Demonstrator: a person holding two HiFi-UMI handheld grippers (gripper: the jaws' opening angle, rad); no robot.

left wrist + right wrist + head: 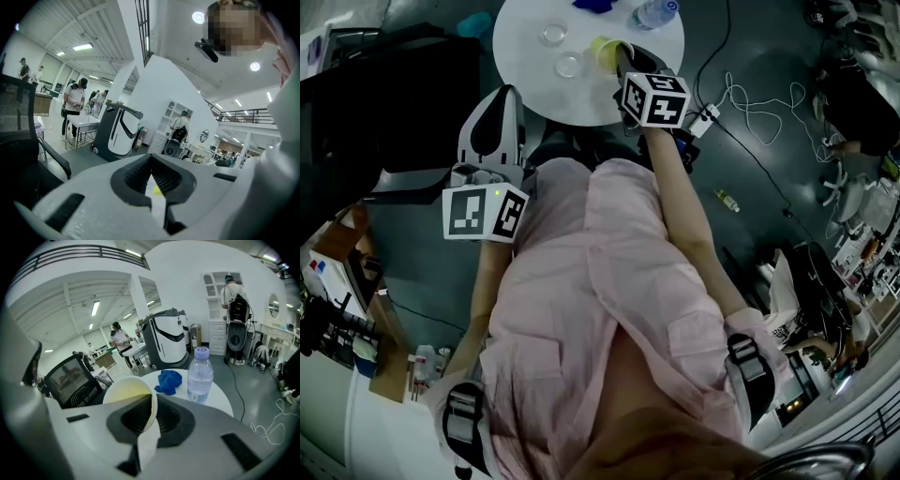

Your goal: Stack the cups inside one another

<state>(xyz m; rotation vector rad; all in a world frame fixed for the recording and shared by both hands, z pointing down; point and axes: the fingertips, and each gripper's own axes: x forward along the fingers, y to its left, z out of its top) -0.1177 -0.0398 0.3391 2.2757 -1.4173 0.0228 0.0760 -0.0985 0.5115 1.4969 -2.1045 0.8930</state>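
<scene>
Holds the left gripper clenched on nothing beside the pink shirt. Further out, pinches the pale yellow thin-walled cup by its rim in the right gripper, tilted above the round white table near its edge. Seems light, crushable, slick: calls for a gentle rim hold. Beyond: a clear plastic cup and its twin.

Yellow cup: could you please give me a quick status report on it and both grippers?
Right gripper shut on yellow cup, by its wall. Left gripper shut, empty. Clear cups on table; bottle, cloth beyond, not blocking.
</scene>
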